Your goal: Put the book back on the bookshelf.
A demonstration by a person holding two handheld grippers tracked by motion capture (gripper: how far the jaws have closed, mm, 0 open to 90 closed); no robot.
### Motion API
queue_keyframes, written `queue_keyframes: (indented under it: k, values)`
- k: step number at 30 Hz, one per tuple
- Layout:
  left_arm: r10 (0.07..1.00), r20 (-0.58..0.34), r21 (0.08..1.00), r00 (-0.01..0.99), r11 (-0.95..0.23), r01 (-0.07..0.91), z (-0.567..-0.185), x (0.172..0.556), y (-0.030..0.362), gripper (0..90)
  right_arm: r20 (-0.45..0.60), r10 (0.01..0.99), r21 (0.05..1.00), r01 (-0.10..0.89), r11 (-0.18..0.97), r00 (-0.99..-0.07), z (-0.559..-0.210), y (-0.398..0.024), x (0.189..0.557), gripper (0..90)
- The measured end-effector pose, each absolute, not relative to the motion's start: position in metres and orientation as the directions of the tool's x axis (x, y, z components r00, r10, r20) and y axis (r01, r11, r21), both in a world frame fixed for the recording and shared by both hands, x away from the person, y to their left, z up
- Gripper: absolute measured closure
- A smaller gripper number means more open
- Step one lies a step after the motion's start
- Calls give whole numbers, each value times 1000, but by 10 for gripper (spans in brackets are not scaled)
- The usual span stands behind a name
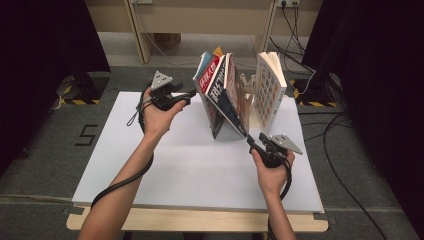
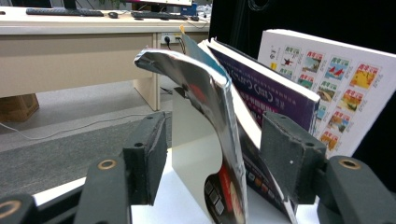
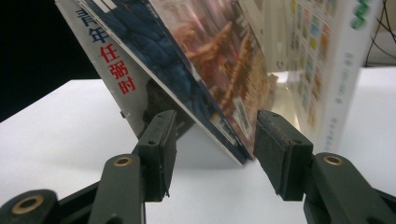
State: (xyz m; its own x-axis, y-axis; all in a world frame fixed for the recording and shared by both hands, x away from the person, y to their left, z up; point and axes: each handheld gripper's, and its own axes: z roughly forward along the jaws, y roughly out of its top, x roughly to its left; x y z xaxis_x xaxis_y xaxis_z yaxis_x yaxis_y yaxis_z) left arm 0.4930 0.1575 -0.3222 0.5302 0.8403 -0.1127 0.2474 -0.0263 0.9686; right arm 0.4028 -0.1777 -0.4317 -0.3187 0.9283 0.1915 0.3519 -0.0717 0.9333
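Note:
Several magazines and books lean together to the right at the back of the white board. A thick white book stands upright to their right. My left gripper is level at the stack's left side. In the left gripper view it is open around a glossy magazine that curls over; the pads stand clear of it. My right gripper is at the stack's near lower corner. In the right gripper view it is open, with the blue-covered book's corner between its jaws, untouched.
A purple book and the white book stand behind the curled magazine. A wooden desk is beyond the table, with cables on the floor at right and black curtains on both sides. The board's near half is bare.

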Motion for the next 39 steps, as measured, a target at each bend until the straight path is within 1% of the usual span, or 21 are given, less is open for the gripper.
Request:
queue_keyframes:
  k: [2,9,15,25,32,39]
  values:
    - [842,-112,967,528,-30,253,-327,490,163,403,182,925,936,348,-59,-333,-429,-172,407,499]
    - [853,-101,961,513,-51,273,-344,481,182,401,92,927,950,311,28,-364,-417,-152,426,485]
    - [852,-112,957,511,-46,287,-357,474,191,396,52,929,961,271,54,-366,-409,-139,439,471]
    - [851,-111,949,513,-62,309,-370,472,191,392,-44,930,966,222,132,-365,-406,-116,456,456]
    - [851,-114,946,513,-64,317,-373,475,188,392,-67,932,971,193,143,-357,-402,-104,464,455]
    - [851,-116,944,513,-66,322,-376,476,188,392,-119,926,967,170,190,-359,-405,-94,468,436]
